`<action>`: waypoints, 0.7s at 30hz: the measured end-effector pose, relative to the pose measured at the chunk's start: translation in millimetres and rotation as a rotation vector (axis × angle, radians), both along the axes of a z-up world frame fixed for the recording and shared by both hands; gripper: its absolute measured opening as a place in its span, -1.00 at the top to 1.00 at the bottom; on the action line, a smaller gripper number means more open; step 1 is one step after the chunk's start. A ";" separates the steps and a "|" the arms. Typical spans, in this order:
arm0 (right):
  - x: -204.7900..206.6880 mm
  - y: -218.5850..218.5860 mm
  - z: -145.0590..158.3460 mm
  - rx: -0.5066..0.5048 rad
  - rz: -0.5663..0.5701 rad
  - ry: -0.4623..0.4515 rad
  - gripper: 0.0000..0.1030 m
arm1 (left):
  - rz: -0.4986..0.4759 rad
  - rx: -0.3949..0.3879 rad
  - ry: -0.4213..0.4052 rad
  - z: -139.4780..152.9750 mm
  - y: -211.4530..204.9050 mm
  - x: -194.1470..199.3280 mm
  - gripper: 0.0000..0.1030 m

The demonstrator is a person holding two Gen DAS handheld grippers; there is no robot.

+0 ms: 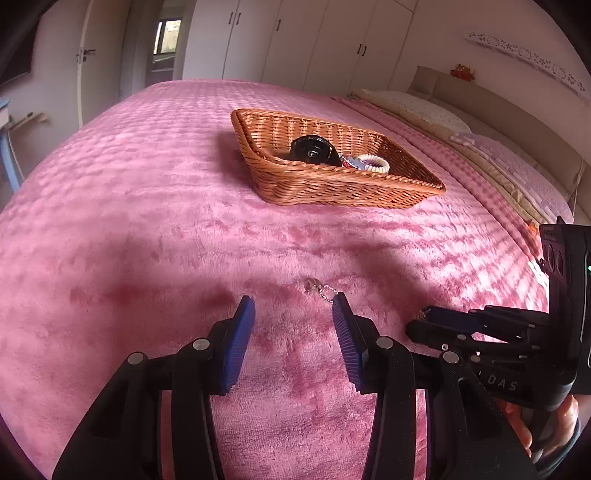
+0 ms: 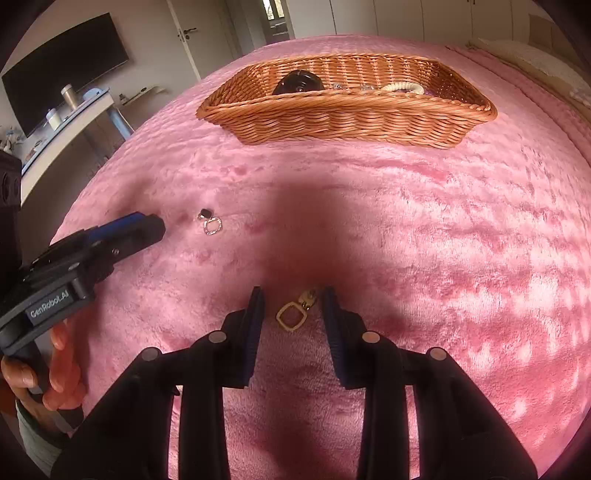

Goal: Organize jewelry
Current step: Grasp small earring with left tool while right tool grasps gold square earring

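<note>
Bed: I see a pink plush blanket covering it, with both grippers low over the near part.
Basket: a wicker basket sits on the blanket, far from both grippers. Inside I make out a black round thing and a pale beaded ring; the rest of the contents I cannot sort out.
Left gripper: my left gripper has its blue pads spread with only blanket between them. They pinch nothing.
Silver piece: a small silver earring lies on the blanket just beyond the left gripper's tips, close to its right pad; whether the pad touches the chain I cannot tell. In the right wrist view it shows as a dark stud with a sparkly square loop, just right of the left gripper's tip.
Right gripper: my right gripper points steeply down with its jaws partly apart, straddling the gold piece without pressing on it.
Gold piece: a gold earring with an open square loop lies flat on the blanket between the right gripper's pads, nearer the right one at its upper end.
Hands: a hand holds the left gripper's handle, and fingers wrap the right one's.
Room: a dark screen hangs on the far left wall, and white wardrobes stand behind the bed.
</note>
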State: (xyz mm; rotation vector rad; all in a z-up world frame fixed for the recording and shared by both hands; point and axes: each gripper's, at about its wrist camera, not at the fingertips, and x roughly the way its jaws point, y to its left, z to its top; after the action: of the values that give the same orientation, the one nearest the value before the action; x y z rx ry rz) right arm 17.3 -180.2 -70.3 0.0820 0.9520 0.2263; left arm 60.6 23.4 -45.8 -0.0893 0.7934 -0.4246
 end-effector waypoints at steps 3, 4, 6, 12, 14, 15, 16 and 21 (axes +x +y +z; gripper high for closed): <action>5.0 -5.4 -0.7 0.014 -0.016 0.002 0.60 | -0.014 -0.002 0.011 -1.5 -1.8 1.2 0.19; 5.5 -5.8 -1.0 0.014 -0.015 0.000 0.65 | -0.026 0.003 0.020 -2.8 -4.0 1.7 0.19; 5.4 -4.8 -0.9 0.008 -0.008 -0.007 0.82 | -0.059 0.021 0.044 -7.0 -10.5 2.7 0.20; 12.5 -9.8 3.7 -0.012 -0.011 -0.019 0.82 | -0.056 0.074 0.064 -8.6 -25.0 15.9 0.24; 18.8 -13.7 5.7 -0.031 -0.010 -0.025 0.82 | -0.056 0.092 0.068 -9.7 -31.7 22.8 0.24; 22.3 -14.9 6.5 -0.042 -0.007 -0.029 0.82 | -0.057 0.104 0.068 -10.0 -36.1 26.2 0.24; 25.9 -16.1 7.4 -0.047 0.001 -0.033 0.82 | -0.057 0.118 0.067 -10.8 -40.0 30.0 0.24; 35.0 -18.3 4.6 -0.035 0.030 -0.036 0.82 | -0.052 0.176 0.045 -15.0 -53.3 37.9 0.63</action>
State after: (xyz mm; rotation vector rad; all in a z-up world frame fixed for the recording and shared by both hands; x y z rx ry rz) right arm 52.2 -198.4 -65.7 0.0312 0.9212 0.2379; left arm 98.5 -29.9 -60.8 0.0862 0.8761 -0.4012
